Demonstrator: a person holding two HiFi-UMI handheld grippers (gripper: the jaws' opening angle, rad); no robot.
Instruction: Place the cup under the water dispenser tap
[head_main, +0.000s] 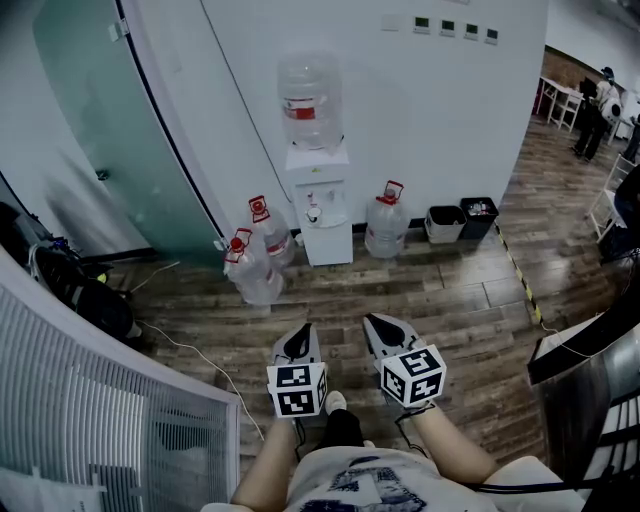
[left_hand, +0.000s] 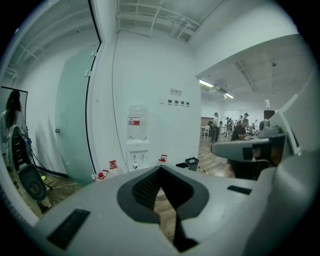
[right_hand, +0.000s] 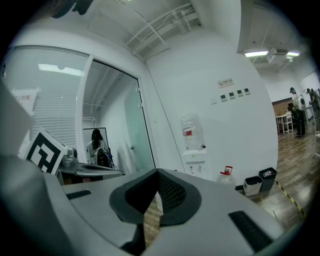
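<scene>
Glossy wood-plank floor (head_main: 450, 290); clear plastic bottle (head_main: 311, 100); smooth white dispenser (head_main: 328, 240); frosted glass door (head_main: 120, 130).

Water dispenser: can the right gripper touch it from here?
Probably not yet. The water dispenser stands by the far wall, and wood floor lies between it and the right gripper. Nothing blocks the way.

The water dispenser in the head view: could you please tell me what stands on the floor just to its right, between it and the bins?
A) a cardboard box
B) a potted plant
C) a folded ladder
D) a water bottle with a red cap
D: a large clear water bottle with a red cap stands on the floor beside the water dispenser.
</scene>
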